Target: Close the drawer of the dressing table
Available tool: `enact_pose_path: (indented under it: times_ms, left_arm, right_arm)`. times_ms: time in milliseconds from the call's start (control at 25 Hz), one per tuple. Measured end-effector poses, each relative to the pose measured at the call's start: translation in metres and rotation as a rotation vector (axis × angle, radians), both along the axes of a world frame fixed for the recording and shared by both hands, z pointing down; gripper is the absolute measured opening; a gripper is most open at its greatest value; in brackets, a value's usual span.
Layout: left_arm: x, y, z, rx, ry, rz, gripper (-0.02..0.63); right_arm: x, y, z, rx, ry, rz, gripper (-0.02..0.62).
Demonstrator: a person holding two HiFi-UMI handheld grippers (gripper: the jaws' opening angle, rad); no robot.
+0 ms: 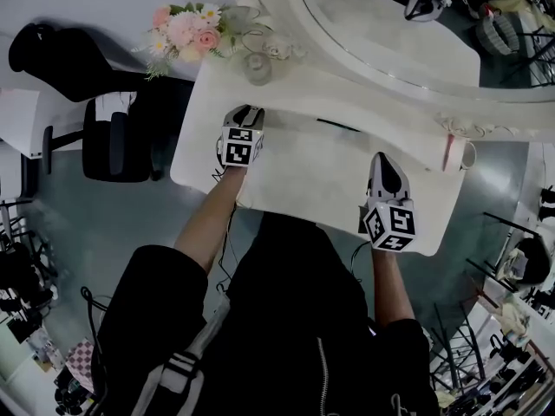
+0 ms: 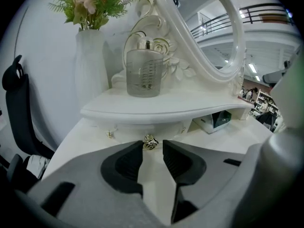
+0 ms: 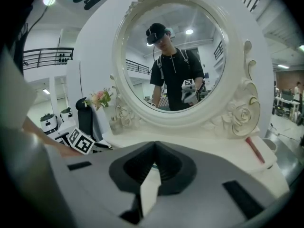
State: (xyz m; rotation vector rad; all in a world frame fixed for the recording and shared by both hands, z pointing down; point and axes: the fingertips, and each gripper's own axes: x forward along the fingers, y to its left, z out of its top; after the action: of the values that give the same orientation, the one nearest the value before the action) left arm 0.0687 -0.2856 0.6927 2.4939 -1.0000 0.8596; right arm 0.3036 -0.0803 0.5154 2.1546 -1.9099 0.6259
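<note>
White dressing table (image 1: 329, 180) on grey floor (image 1: 121, 219); its little drawer (image 2: 135, 130) under the shelf (image 2: 156, 110) faces the person (image 1: 286, 319), long side left to right; left gripper (image 2: 152, 145) has fingers slightly apart at the gold knob (image 2: 150, 140); right gripper (image 3: 154, 148) has fingers pressed together.

White dressing table (image 1: 204, 146) (raised back shelf) carries 1 glass cup (image 1: 257, 66), 1 vase of flowers (image 2: 91, 56), 1 red stick (image 1: 448, 152).

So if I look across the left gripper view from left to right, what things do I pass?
Black chair → white vase of flowers → frosted glass cup → round mirror
</note>
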Motion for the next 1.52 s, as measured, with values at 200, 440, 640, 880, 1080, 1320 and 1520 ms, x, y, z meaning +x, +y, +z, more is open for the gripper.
enact_pose_path:
  times_ms: [200, 440, 640, 880, 1080, 1320, 1520]
  left_arm:
    - [-0.004, 0.013, -0.014, -0.013, 0.001, -0.016, 0.184]
    - [-0.009, 0.033, -0.047, 0.04, 0.024, -0.004, 0.118]
    - [0.016, 0.058, -0.086, 0.06, 0.092, 0.076, 0.007]
    - [0.05, 0.086, -0.143, 0.112, 0.221, 0.139, 0.005]
    - [0.073, 0.099, -0.195, 0.184, 0.319, 0.195, 0.005]
    - [0.093, 0.101, -0.232, 0.27, 0.358, 0.255, 0.005]
    - [0.103, 0.104, -0.249, 0.297, 0.383, 0.281, 0.005]
  right_arm:
    - [-0.001, 0.005, -0.009, 0.027, 0.002, -0.01, 0.003]
    - [-0.001, 0.003, -0.022, 0.073, 0.002, -0.023, 0.003]
    - [0.0, 0.002, -0.031, 0.106, 0.016, -0.035, 0.003]
    - [0.001, 0.006, -0.041, 0.14, 0.03, -0.033, 0.003]
    - [0.006, 0.008, -0.057, 0.175, 0.051, -0.018, 0.002]
    - [0.021, 0.012, -0.075, 0.21, 0.087, 0.01, 0.002]
    - [0.027, 0.018, -0.085, 0.227, 0.113, 0.019, -0.002]
